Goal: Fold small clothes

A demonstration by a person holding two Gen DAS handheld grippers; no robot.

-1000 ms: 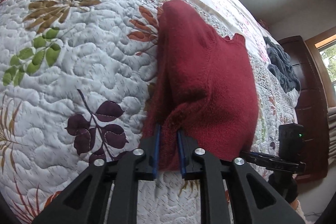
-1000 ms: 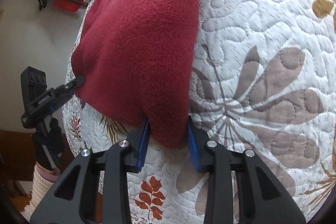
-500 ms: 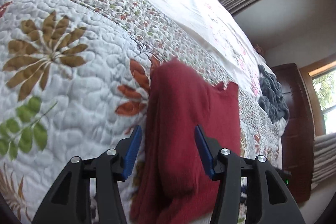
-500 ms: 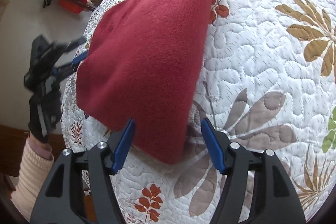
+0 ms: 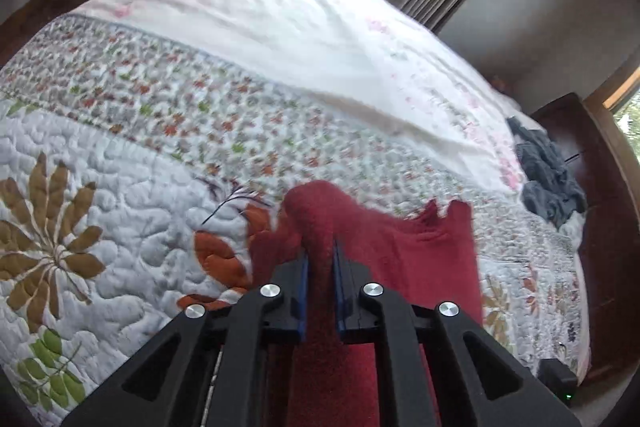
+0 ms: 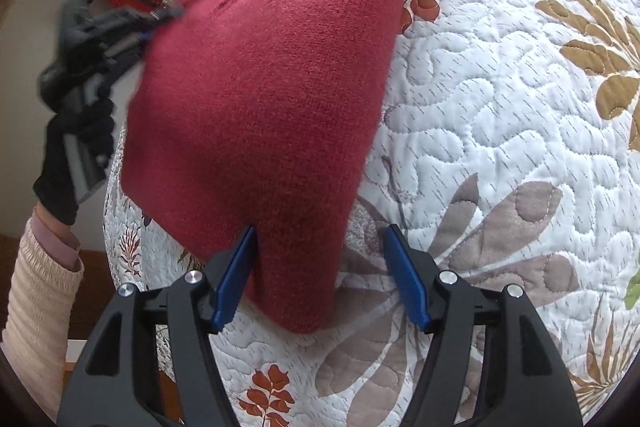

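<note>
Left tongs (image 5: 320, 291) reclosed, now pinching red sweater (image 6: 272, 99) fold; right tongs (image 6: 320, 275) wide open, straddling its corner, gripping nothing. Soft, floppy knit; likely light. Grab edges or corners.

Both wrist cams look fwd, close over quilt (image 5: 120, 187); share red sweater (image 6: 272, 99).

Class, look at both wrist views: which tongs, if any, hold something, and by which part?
The left tongs are shut on a raised fold of the red sweater, near its far side edge. The right tongs are open, straddling its near corner, holding nothing.
</note>
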